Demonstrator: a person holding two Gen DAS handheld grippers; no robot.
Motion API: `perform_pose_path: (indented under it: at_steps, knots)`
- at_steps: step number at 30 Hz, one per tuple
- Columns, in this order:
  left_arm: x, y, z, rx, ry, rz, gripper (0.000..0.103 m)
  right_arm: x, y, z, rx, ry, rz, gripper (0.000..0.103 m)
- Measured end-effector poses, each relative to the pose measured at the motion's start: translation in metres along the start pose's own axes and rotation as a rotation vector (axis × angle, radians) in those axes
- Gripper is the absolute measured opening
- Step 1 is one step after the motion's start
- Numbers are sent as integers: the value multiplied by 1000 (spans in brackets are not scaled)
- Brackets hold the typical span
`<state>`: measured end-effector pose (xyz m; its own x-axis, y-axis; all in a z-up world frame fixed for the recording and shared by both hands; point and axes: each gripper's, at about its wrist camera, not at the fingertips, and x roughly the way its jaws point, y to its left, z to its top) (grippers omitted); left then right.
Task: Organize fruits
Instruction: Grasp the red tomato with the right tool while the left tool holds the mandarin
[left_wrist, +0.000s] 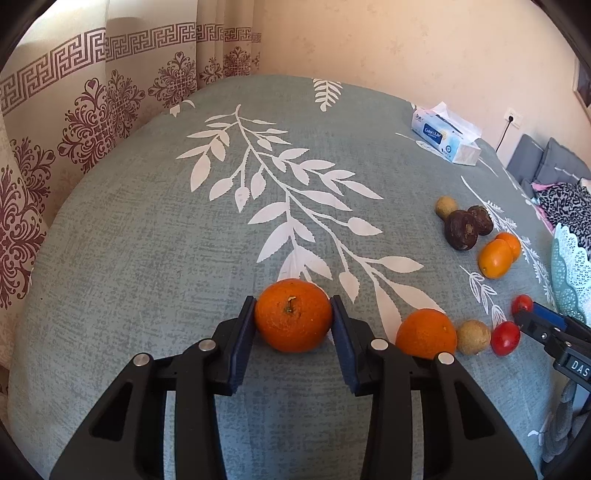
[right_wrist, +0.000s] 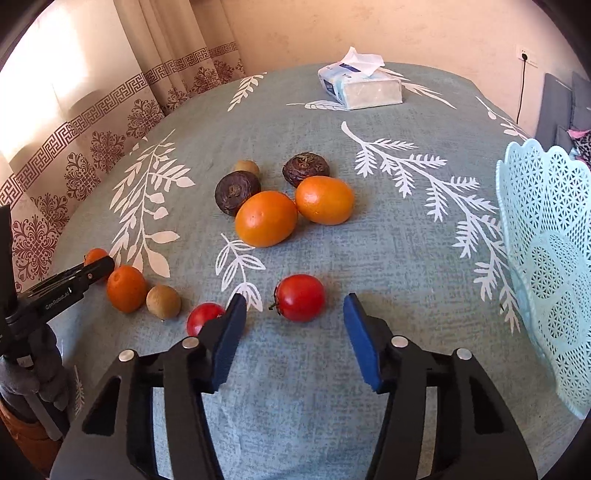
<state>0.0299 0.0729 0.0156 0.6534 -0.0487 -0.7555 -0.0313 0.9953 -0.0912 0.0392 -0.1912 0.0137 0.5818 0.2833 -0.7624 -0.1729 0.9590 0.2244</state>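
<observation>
Leaf-print tablecloth: left gripper pinches dimpled mandarin; right gripper spread around tomato.

left wrist: close, downward | right wrist: same (shared: tablecloth)

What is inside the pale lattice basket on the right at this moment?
Nothing shows in the basket: through its lattice wall and along the visible inner side, no fruit appears. Its floor is partly cut off by the frame edge, so part of the bottom cannot be checked.

A home: patterned curtains, leaf-print tablecloth, tissue pack.
</observation>
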Motion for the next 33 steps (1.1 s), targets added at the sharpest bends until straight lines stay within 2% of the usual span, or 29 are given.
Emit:
perform_pose_path:
  at_steps: [2, 4, 5, 10, 17, 25, 29, 33]
  knots:
    - [0, 0, 0, 2, -1, 0, 40, 3, 2, 2, -13, 3, -7, 47]
    - [-1, -1, 0, 2, -1, 0, 40, 4, 4, 3, -27, 0, -14, 33]
    - [-1, -1, 1, 1, -2, 1, 40, 4, 4, 2, -30, -2, -18, 31]
    - [-4, -3, 2, 2, -12, 1, 40, -7, 2, -1, -27, -33, -29, 30]
    - [-12, -10, 1, 8, -29, -5, 40, -44, -3, -1, -25, -132, -63, 30]
    - [-26, -22, 6, 32, -59, -9, 40, -78, -30, -2, 29, -202, -105, 30]
    - [-32, -30, 8, 41, -70, -20, 40, -84, -39, -7, 64, -198, -73, 30]
    - [-34, -39, 8, 52, -75, -31, 40, -68, -29, -8, 65, -145, 0, 30]
